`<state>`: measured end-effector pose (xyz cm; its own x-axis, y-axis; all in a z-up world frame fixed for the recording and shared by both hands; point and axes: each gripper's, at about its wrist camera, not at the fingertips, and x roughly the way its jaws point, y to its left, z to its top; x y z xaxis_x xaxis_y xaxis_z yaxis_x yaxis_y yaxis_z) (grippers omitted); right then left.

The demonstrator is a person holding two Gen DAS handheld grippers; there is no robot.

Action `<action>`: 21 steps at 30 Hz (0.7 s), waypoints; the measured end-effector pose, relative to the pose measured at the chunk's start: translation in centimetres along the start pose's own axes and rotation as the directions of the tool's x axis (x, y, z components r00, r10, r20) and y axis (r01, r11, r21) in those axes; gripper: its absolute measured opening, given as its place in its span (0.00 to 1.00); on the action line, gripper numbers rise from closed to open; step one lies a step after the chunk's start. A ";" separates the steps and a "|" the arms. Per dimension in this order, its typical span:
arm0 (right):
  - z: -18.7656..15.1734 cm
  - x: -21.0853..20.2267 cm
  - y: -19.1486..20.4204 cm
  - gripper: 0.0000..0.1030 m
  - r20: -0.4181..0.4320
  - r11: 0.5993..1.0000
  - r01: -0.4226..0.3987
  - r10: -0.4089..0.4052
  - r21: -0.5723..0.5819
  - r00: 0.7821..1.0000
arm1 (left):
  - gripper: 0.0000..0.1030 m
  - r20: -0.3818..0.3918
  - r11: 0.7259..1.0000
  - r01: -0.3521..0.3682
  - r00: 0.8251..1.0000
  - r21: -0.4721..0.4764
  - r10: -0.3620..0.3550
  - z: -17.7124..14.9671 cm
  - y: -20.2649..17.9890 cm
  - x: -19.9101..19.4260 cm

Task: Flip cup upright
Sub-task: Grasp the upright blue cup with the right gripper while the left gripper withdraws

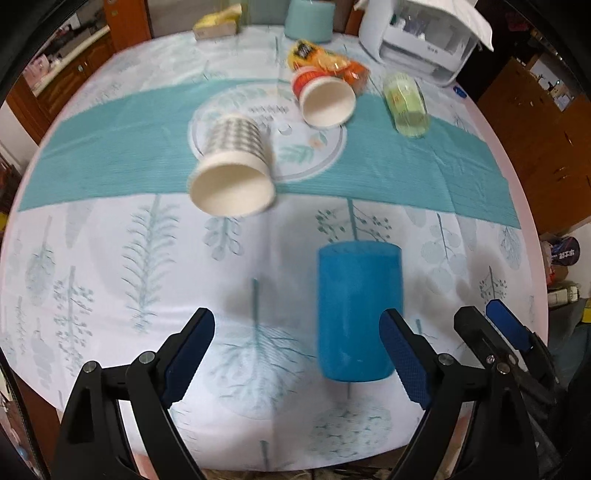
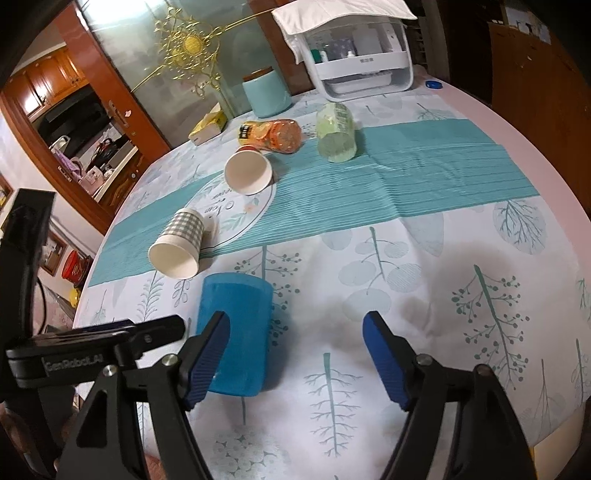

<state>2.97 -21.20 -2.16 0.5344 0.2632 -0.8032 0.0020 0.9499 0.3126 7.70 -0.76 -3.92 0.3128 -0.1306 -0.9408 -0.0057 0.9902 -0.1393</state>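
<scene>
A blue cup (image 1: 359,310) stands mouth-down near the table's front edge; it also shows in the right wrist view (image 2: 233,334). My left gripper (image 1: 297,356) is open, its right finger beside the cup's base. My right gripper (image 2: 295,356) is open; the cup is by its left finger, not held. A checked paper cup (image 1: 232,170) lies on its side, mouth toward me, also seen in the right wrist view (image 2: 180,242). A red-patterned paper cup (image 1: 324,96) lies on its side farther back. A green cup (image 1: 406,105) lies on its side at the right.
A round table with a leaf-print cloth (image 1: 147,258) and teal runner (image 1: 110,147). An orange snack bag (image 1: 325,61), a teal canister (image 1: 309,18), a yellow tissue box (image 1: 218,24) and a white storage box (image 1: 424,40) stand at the back.
</scene>
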 end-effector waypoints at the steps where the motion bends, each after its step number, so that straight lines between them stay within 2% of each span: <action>1: 0.1 0.0 0.2 0.73 -0.003 1.000 -0.002 0.002 -0.005 1.000 | 0.87 0.016 1.000 -0.006 1.000 0.002 0.006 -0.1 0.3 -0.4; 5: 0.2 0.3 1.1 0.73 -0.035 0.999 -0.022 0.021 -0.040 0.999 | 0.87 0.074 1.000 -0.013 0.997 0.005 0.012 -0.7 1.8 -1.5; 8: 0.5 1.1 1.4 0.73 -0.092 0.996 -0.084 0.080 -0.039 0.993 | 0.87 0.085 1.000 0.019 0.996 0.000 -0.019 -1.1 2.9 -1.6; 10: 0.6 1.7 1.4 0.73 -0.127 0.991 -0.130 0.126 -0.020 0.984 | 0.87 0.098 1.000 0.016 0.995 -0.003 -0.016 -1.2 3.3 -1.4; 16: 0.8 3.7 1.0 0.73 -0.190 0.967 -0.252 0.255 0.045 0.948 | 0.87 0.077 0.999 0.045 0.996 -0.012 -0.044 -1.1 4.3 0.3; 21: 1.5 5.9 -0.5 0.73 -0.229 0.931 -0.334 0.361 0.148 0.904 | 0.87 0.063 0.998 0.063 0.996 0.008 -0.063 -1.0 4.5 1.6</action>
<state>7.34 -20.37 -6.27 0.2900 0.6197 -0.7293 -0.0514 0.7710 0.6347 7.24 3.41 -6.39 0.3722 -0.1898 -0.9085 0.0220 0.9804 -0.1958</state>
